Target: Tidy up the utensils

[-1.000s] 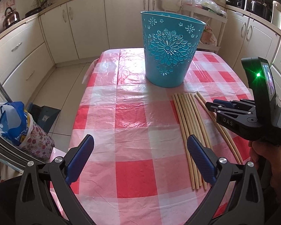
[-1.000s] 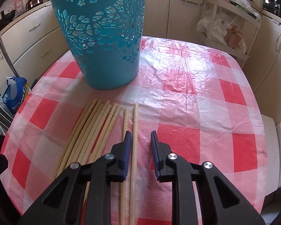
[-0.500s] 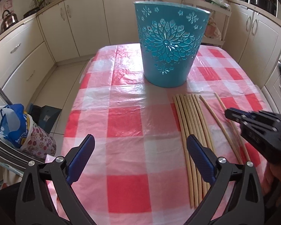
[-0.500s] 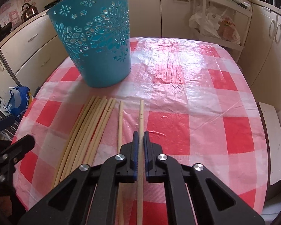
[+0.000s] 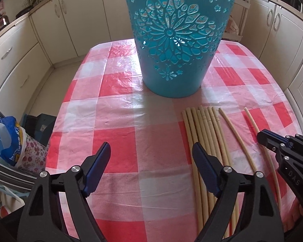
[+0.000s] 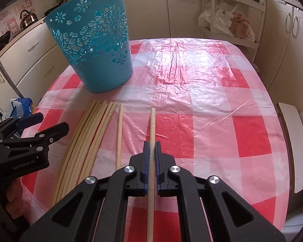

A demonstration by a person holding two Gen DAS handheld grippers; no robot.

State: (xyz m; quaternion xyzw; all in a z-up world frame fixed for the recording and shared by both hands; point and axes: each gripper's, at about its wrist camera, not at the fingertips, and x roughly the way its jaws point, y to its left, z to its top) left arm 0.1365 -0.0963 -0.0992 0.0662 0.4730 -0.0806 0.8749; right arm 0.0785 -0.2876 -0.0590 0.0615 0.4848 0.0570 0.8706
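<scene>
A teal cut-out basket (image 5: 177, 40) stands on the red checked tablecloth (image 5: 119, 104); it also shows in the right wrist view (image 6: 95, 40). Several long bamboo chopsticks (image 5: 204, 133) lie side by side in front of it, also in the right wrist view (image 6: 86, 137). One chopstick (image 6: 119, 133) lies apart beside them. My right gripper (image 6: 150, 151) is shut on the rightmost chopstick (image 6: 152, 125), which is lifted a little off the cloth; that gripper shows in the left wrist view (image 5: 261, 139). My left gripper (image 5: 151, 157) is open and empty above the cloth, left of the bundle.
Cream kitchen cabinets (image 5: 20, 56) surround the table. A shelf rack with plastic bags (image 6: 230, 22) stands behind the far edge. A blue bag (image 5: 8, 139) sits on the floor at the left. A white bench (image 6: 293, 147) is at the right.
My right gripper closed on the rightmost chopstick and drew it to the right, away from its neighbour. My left gripper moved forward toward the basket and stayed open.
</scene>
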